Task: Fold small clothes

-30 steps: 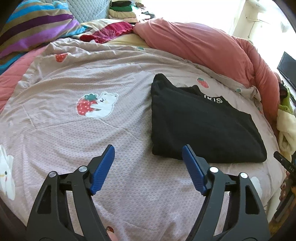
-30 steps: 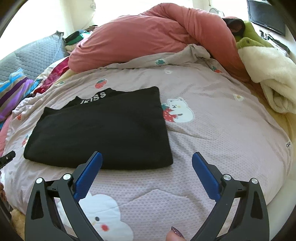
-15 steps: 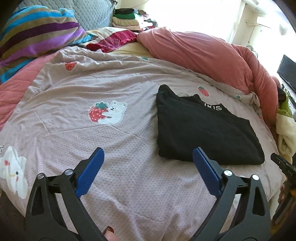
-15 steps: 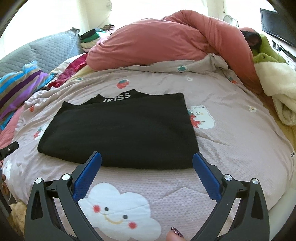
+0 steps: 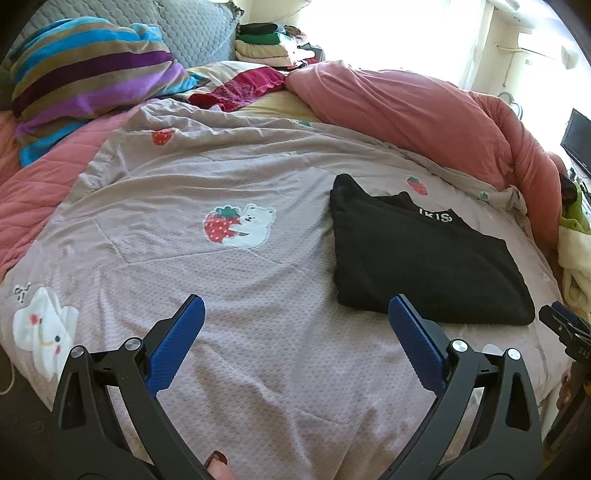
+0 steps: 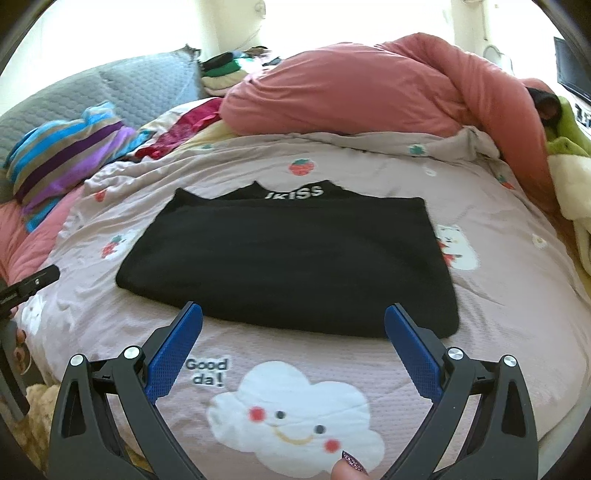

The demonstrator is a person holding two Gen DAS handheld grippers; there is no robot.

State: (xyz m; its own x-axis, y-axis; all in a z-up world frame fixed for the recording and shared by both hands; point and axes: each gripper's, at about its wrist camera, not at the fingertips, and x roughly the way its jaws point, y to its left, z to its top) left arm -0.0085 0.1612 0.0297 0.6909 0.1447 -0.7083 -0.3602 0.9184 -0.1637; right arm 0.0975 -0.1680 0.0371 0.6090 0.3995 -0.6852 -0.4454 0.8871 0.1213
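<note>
A black garment (image 5: 421,258) (image 6: 295,258) with white lettering at its collar lies folded flat on the pinkish bed cover (image 5: 229,280) (image 6: 498,332). My left gripper (image 5: 293,308) hovers open over the bare cover, to the left of the garment's near corner, with nothing between its blue pads. Above the cover's near edge, just short of the garment's front hem, my right gripper (image 6: 293,314) stands open and empty. The right gripper's tip (image 5: 561,325) shows at the right edge of the left wrist view, and the left gripper's tip (image 6: 33,284) at the left edge of the right wrist view.
A bunched salmon duvet (image 5: 424,122) (image 6: 369,92) lies behind the garment. A striped cushion (image 5: 88,77) and a grey quilted headboard (image 5: 192,33) are at the far left, with a stack of folded clothes (image 5: 266,44) beyond. A cream and green blanket (image 6: 572,173) sits at the right.
Both grippers drew back and rose from the garment, so it looks smaller and farther. The left jaws spread wider. The right view swung so the garment is now centred.
</note>
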